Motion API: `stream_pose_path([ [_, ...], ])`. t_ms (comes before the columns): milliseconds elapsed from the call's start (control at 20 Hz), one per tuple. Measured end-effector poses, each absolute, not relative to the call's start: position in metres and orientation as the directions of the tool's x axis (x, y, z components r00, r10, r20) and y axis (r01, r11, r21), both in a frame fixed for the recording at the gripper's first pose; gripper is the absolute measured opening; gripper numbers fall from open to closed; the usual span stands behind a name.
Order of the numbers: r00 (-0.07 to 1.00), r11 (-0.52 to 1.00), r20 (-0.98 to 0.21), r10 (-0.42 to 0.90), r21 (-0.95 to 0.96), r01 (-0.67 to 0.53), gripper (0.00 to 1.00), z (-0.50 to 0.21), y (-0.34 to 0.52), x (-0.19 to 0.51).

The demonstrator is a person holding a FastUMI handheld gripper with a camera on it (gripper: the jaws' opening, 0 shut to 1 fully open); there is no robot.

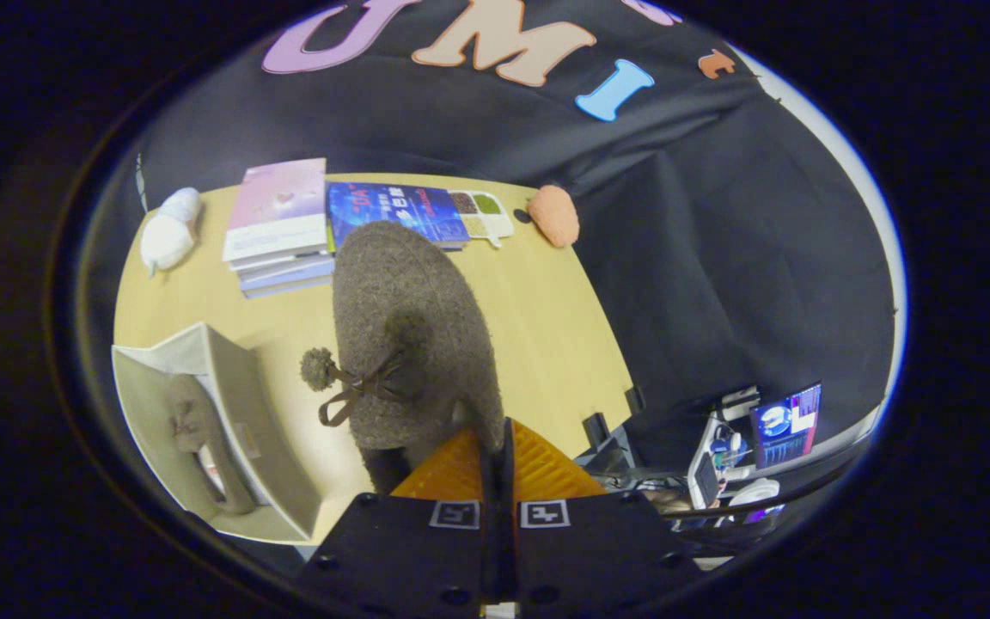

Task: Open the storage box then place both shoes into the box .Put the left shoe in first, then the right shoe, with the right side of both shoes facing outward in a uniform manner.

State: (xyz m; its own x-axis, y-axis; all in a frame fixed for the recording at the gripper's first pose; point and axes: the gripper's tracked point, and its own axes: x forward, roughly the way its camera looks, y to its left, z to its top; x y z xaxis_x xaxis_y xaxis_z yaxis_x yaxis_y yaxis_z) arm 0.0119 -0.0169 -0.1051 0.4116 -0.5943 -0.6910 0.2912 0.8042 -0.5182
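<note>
stacked books (278,228), white plush (168,232), laptop (787,425)

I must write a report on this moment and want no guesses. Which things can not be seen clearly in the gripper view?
- Gripper: fingers closed on the held shoe; its heel rim is hidden behind them.
- Shoe in the storage box: the box wall covers one side, so its facing is unclear.
- Laptop beyond the table: too small to make out.

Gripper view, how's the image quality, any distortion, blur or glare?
Gripper view: strong fisheye bending, the table edge curves; even lighting, no harsh glare; the held shoe is sharp, casting a soft shadow; the claw, shut on the shoe, sits slightly soft up close; the open storage box with the other shoe stays clear.
</note>
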Motion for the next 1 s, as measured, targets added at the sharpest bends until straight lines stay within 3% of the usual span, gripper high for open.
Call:
stream_pose_path([
  [300,0.492,0.899,-0.753,-0.436,-0.387,0.205,0.04,-0.117,0.095,0.009],
  [650,0.445,0.937,-0.828,-0.342,-0.338,0.091,0.04,-0.189,0.168,-0.007],
  [1000,0.363,0.941,-0.869,-0.336,-0.331,0.077,0.04,-0.250,0.181,-0.012],
])
